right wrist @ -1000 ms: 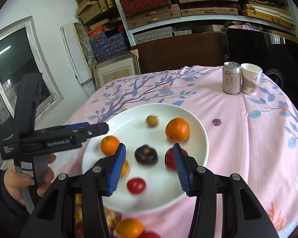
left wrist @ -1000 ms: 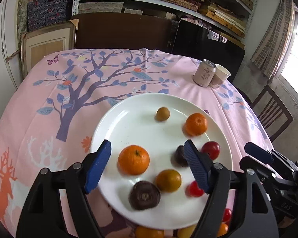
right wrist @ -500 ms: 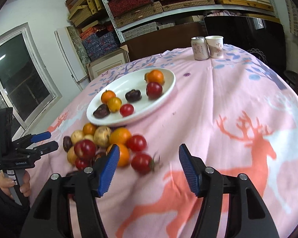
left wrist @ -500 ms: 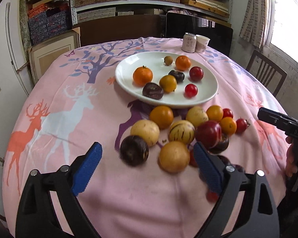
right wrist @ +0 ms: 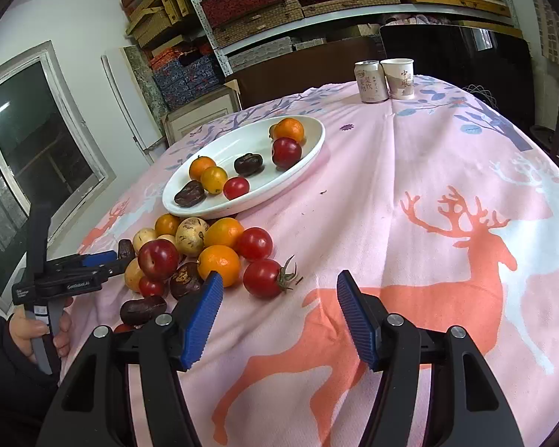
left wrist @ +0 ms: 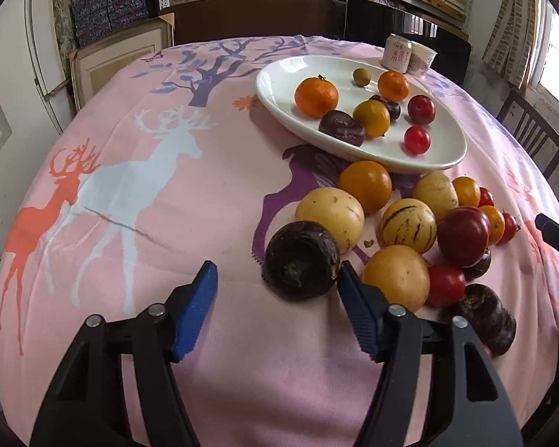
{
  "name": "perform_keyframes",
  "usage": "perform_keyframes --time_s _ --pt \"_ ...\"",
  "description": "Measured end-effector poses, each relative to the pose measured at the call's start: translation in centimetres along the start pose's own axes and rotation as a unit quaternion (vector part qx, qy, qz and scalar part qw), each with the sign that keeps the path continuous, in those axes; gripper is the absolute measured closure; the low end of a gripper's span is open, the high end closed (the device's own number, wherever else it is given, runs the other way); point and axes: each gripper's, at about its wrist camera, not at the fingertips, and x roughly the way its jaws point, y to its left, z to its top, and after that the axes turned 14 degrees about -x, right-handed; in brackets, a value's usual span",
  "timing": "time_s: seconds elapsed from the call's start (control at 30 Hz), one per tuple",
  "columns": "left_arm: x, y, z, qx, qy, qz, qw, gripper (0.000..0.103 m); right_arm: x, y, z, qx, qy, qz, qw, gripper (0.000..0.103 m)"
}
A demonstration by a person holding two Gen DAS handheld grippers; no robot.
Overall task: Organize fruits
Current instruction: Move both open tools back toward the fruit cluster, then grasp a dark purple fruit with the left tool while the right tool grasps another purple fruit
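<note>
Plate point(left wrist: 443, 156) glossy white ceramic; tablecloth point(left wrist: 212, 193) matt cloth; claw pads point(right wrist: 201, 320) ribbed plastic.

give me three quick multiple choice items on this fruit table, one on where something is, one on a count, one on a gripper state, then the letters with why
1. Where do the can and paper cup stand?
A. on the plate
B. beyond the plate, at the far edge of the table
C. among the loose fruit

2. How many fruits lie on the white plate?
A. three
B. eight
C. twelve

3. How is the right gripper?
A. open, nothing between its fingers
B. shut on a tomato
C. shut on the plate rim

Answers: 1 B, they stand side by side past the plate. 2 B, the left wrist view shows eight. 3 A, only cloth lies between its blue pads.
</note>
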Motion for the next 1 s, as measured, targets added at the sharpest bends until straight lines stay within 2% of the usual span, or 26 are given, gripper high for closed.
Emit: perform_keyframes --time_s 0.07,0.13,0.23,0.27,0.4,0.6,0.7,0.8,0.93,1.0 --pt "0.4 -0.1 0.2 0.0 0.004 -0.003 1.0 0.038 0.2 0.0 0.0 0.0 0.003 0.003 1.0 0.039" --pt "0.6 -0.3 0.3 0.002 0.01 -0.009 0.9999 0.044 0.3 -0.1 0.1 0.001 0.005 0.007 1.0 0.039" --pt "0.8 -0.3 0.4 -0.001 0.014 -0.026 0.9996 0.056 0.4 -0.4 0.1 0.004 0.006 0.01 1.0 0.039" --pt "0.7 -0.2 0.3 -0.003 0.015 -0.04 0.9991 0.065 0.4 -0.4 0.1 0.005 0.007 0.011 1.0 0.039" --pt "0.0 0.1 0.3 -0.016 0.004 -0.067 0.9976 0.065 0.4 -0.4 0.1 0.005 0.006 0.012 1.0 0.039" --pt "-2.4 1.1 -0.2 -0.044 -0.052 -0.088 0.9938 0.065 0.3 0.0 0.0 -0.005 0.001 0.016 1.0 0.039" --pt "-2.4 1.0 -0.5 -0.049 -0.047 -0.089 0.9937 0.065 0.2 2.1 -0.2 -0.051 0.007 0.025 0.998 0.039" --pt "-2.5 0.7 -0.6 -0.04 -0.049 -0.084 0.9945 0.065 0.5 6.1 -1.0 -0.121 0.031 0.072 0.99 0.039" --pt "-2.2 1.1 -0.5 -0.049 -0.041 -0.086 0.9942 0.065 0.9 10.3 -1.6 -0.195 0.044 0.08 0.977 0.044" --pt "-2.3 1.1 -0.6 -0.047 -0.043 -0.087 0.9941 0.065 1.4 11.0 -1.6 -0.2 0.053 0.085 0.975 0.045"
